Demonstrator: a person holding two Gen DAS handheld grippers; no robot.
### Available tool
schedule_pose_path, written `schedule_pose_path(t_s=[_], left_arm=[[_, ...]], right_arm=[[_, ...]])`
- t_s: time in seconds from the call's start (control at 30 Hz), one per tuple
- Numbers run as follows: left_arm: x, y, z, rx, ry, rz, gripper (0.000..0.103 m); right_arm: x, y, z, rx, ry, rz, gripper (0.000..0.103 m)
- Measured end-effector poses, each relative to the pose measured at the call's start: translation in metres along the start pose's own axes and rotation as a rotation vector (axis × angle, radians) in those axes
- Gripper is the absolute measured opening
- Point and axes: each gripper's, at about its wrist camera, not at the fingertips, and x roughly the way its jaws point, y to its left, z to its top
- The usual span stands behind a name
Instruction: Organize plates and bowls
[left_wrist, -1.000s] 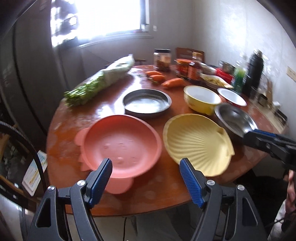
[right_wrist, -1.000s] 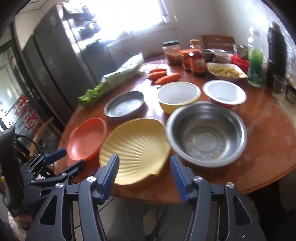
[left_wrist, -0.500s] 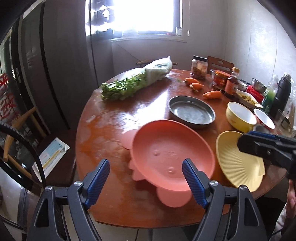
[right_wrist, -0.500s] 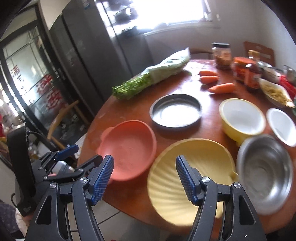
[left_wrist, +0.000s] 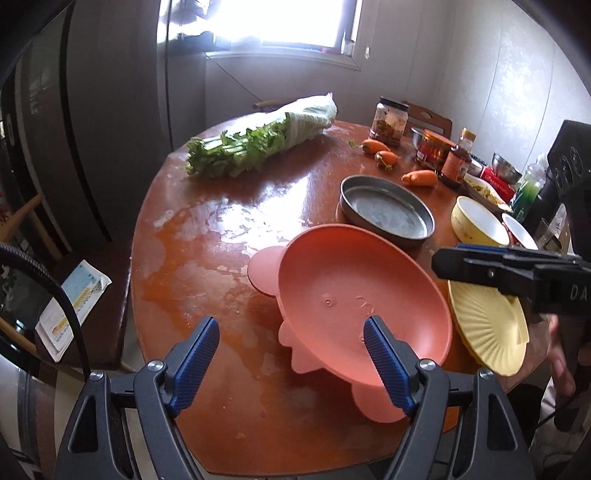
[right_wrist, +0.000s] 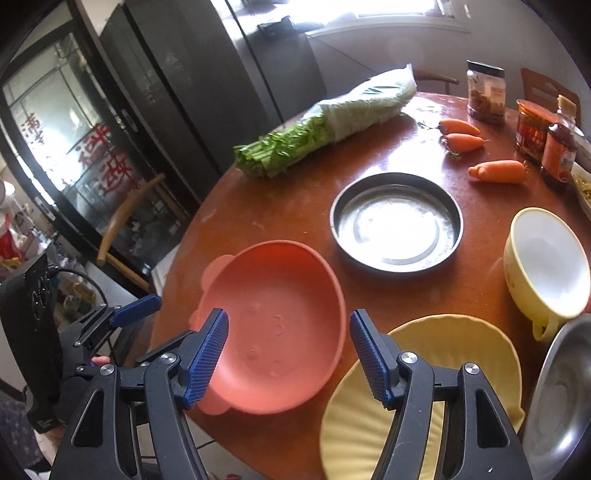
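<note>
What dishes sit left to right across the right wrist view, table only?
Pink plate → round metal tray → yellow shell-shaped plate → yellow bowl with white inside. A steel bowl is cut off at the right edge.

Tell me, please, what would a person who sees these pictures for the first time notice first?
The eye goes first to the salmon-pink plate near the front edge of the round wooden table, with the pale yellow shell-shaped plate beside it. Behind them lies a flat metal pan, and further back a long bundle of leafy greens. The left gripper and right gripper both hang open above the near edge, holding nothing.
</note>
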Motion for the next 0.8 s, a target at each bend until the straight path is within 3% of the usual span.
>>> schedule_pose_path(t_s=[0.2,0.4,0.57,0.67,0.8], left_arm=[[0.01,0.004,0.005,-0.008,0.011,-0.082,0.077],[0.027,0.0,0.01,0.014,0.072,-0.039,0.073],[0.037,0.0,0.01,0.019,0.103,-0.057,0.072],[0.044,-0.001,0.012,0.015,0.12,-0.05,0.061],[0.047,-0.006,0.014,0.028,0.127,-0.054,0.05]], right_arm=[[0.012,-0.001,0.005,-0.009,0.038,-0.01,0.064],[0.027,0.002,0.008,-0.03,0.082,-0.031,0.062],[0.037,-0.005,0.008,-0.018,0.122,-0.062,0.059],[0.048,-0.004,0.007,-0.032,0.178,-0.074,0.045],[0.06,-0.005,0.006,-0.025,0.208,-0.078,0.042]])
